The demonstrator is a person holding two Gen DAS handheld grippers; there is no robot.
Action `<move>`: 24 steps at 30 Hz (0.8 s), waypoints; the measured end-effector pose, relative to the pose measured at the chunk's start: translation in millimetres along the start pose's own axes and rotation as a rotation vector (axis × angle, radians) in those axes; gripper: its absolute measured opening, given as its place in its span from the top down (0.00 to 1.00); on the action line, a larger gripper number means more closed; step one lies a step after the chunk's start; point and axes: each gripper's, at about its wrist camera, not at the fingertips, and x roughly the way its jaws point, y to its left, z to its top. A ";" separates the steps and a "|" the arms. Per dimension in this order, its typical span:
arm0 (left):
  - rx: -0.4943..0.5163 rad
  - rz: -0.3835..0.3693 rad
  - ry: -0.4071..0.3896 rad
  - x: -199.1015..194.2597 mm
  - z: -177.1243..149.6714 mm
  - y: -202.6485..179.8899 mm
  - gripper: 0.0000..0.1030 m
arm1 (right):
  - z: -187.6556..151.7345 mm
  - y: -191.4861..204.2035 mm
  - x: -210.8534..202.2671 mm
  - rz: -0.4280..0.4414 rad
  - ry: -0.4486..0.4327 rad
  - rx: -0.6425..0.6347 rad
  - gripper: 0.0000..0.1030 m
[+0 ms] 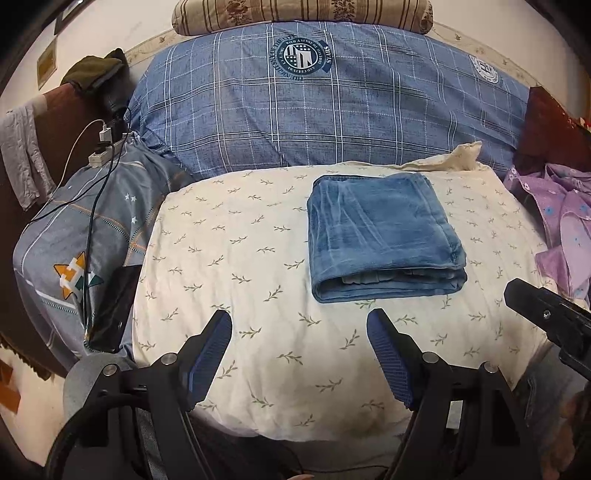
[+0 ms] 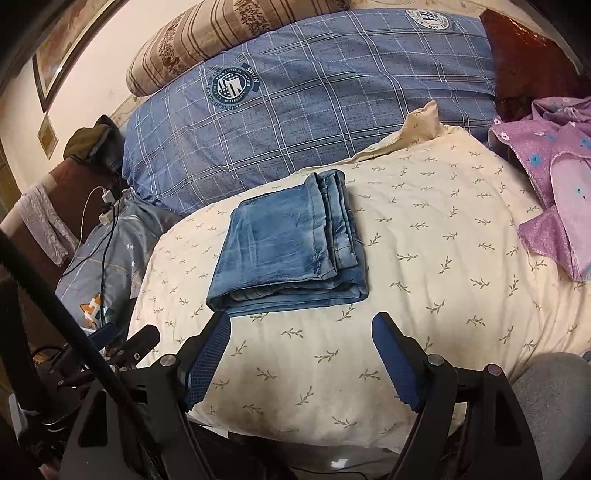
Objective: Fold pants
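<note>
The blue denim pants lie folded into a compact stacked rectangle on the cream leaf-print cover. They also show in the right wrist view, with the folded layers facing me. My left gripper is open and empty, held just short of the pants' near edge. My right gripper is open and empty, also just short of the near edge; part of it shows at the right of the left wrist view. Nothing touches the pants.
A blue plaid quilt and a striped pillow lie behind the cover. A purple flowered garment is at the right. A grey pillow with a power strip and cables lies at the left.
</note>
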 end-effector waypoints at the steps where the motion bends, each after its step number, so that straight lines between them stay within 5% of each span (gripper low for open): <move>1: 0.001 0.001 -0.002 -0.5 0.1 -0.5 0.26 | 0.0 0.9 -0.2 -0.001 0.000 -0.004 0.22; 24: 0.009 0.001 0.000 -3.4 -1.6 -4.3 0.26 | -0.1 7.2 -2.6 -0.044 0.012 -0.031 0.22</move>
